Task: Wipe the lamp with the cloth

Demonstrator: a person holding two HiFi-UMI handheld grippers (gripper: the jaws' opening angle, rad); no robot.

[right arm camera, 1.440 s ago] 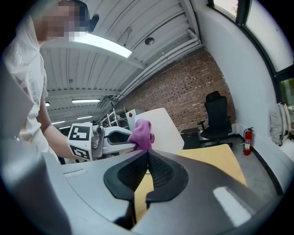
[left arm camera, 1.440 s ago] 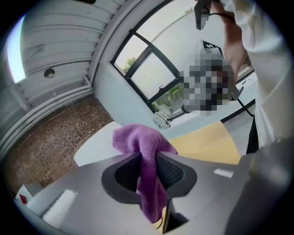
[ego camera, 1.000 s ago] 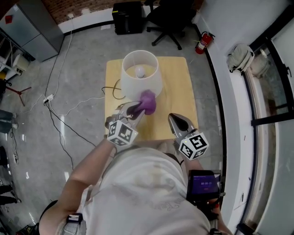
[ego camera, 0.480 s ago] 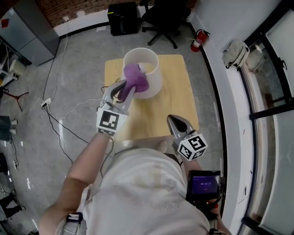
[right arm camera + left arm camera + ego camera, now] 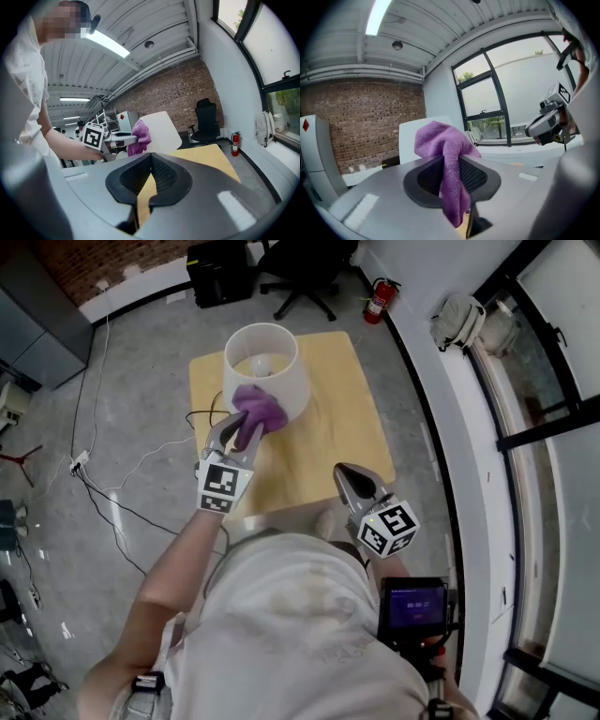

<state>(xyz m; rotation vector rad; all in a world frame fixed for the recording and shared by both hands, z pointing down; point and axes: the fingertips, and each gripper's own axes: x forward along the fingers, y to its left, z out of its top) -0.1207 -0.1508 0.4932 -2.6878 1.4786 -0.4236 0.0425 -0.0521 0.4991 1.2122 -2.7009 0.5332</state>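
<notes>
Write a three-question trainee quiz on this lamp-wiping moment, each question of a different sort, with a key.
1. True or false: the right gripper holds the cloth.
2. What stands on the wooden table? A, lamp; B, kettle; C, fan.
3. Fill in: the left gripper is shut on the ____.

Key: 1 false (its jaws are empty); 2 A; 3 cloth.

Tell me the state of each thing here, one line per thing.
Lamp: upright on the wooden table.
Purple cloth: bunched, clamped in the left gripper, against the lamp's side.
Left gripper: shut on the purple cloth.
Right gripper: fingers together, empty, above the table's near edge.
</notes>
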